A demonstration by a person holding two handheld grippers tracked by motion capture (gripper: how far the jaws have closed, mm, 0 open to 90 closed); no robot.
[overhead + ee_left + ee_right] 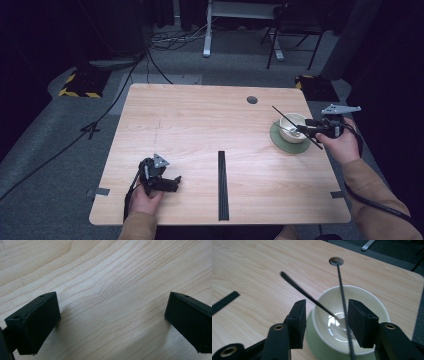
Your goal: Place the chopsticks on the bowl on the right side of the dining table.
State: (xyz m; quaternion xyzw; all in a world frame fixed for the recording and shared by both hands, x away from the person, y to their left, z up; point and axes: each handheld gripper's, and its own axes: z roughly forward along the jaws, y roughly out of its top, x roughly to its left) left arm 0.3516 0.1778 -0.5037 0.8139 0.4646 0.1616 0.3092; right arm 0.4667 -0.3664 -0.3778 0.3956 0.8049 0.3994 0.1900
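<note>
A cream bowl [294, 125] [364, 300] stands on a green saucer [278, 141] at the table's right side. A spoon [307, 293] with a dark handle leans in the bowl, its bowl end at the bottom. A thin black stick [287, 118] [342, 297] slants over the bowl. It runs between the jaws of my right gripper [303, 131] [325, 323], close to the right-hand pad, and the jaws stand apart without pinching it. My left gripper [176, 183] [112, 320] rests open on bare wood near the front left.
A long black strip [222, 185] [224, 301] lies on the wooden table [200, 120] near the front middle. A round cable hole [252, 99] [336, 261] sits at the back right. Cables and chair legs are on the floor beyond.
</note>
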